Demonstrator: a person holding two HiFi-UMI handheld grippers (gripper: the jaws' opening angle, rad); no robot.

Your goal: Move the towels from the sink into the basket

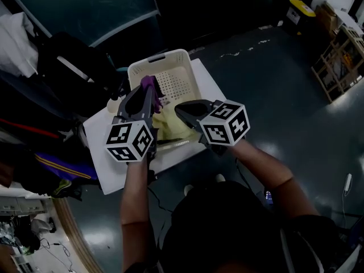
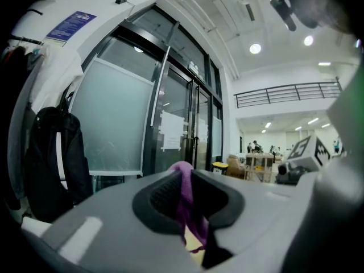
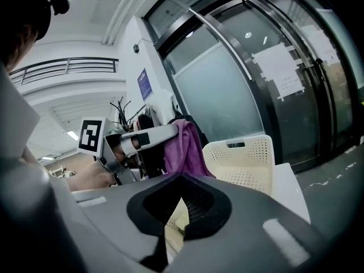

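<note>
The left gripper (image 2: 185, 178) pinched the purple towel (image 3: 185, 147) over the near rim of the basket (image 1: 159, 58) — lowering and release seemed next; the right gripper (image 3: 182, 181) was closed, empty.

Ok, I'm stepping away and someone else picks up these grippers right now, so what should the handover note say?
Grippers: the left gripper is shut on the purple towel, held up by the basket. The right gripper has its jaws nearly together above the yellow towel; grip unclear.
Done: purple towel lifted; no towel shows in the basket.
Left: drop the purple one in, then move the yellow one, lying before the basket.
</note>
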